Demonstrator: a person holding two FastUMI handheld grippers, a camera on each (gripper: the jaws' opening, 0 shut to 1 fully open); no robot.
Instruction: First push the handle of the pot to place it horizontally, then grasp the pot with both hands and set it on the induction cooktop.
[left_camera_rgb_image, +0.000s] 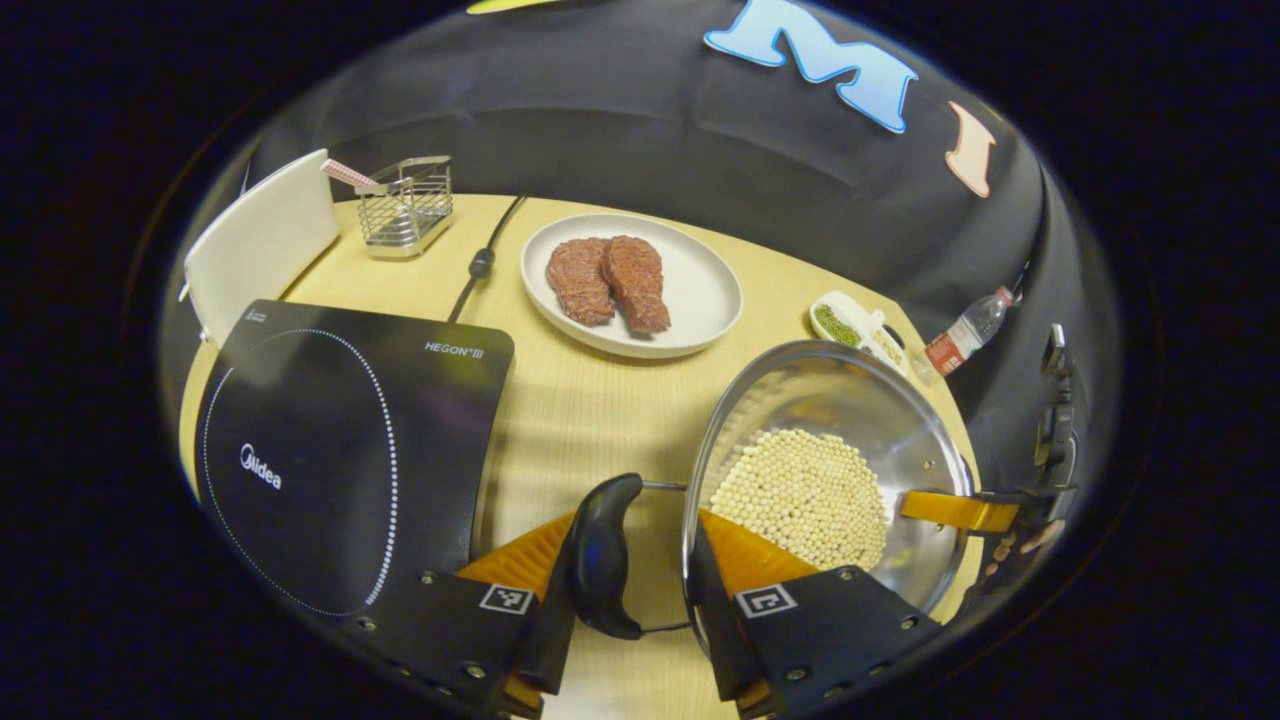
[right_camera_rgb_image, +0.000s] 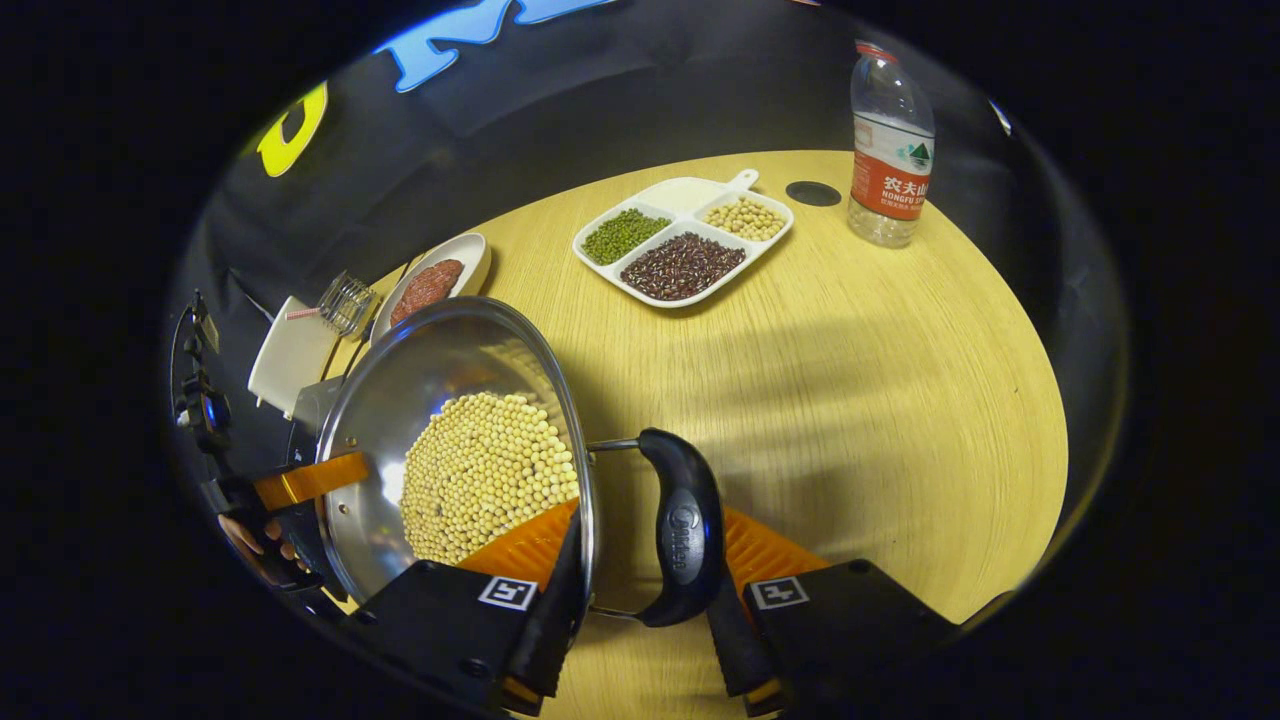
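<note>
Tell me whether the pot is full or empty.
Partly full: pale beans cover the bottom of the pot, while its bare steel wall rises above them.

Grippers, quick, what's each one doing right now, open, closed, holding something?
Left gripper: closed on the pot's left-side handle and rim.
Right gripper: closed on the pot's other handle and rim.

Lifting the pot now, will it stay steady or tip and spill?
Probably heavy: the pot holds a deep layer of beans. Loose beans may shift if tilted. Each hand-held gripper straddles a side handle, so keep it level.
</note>
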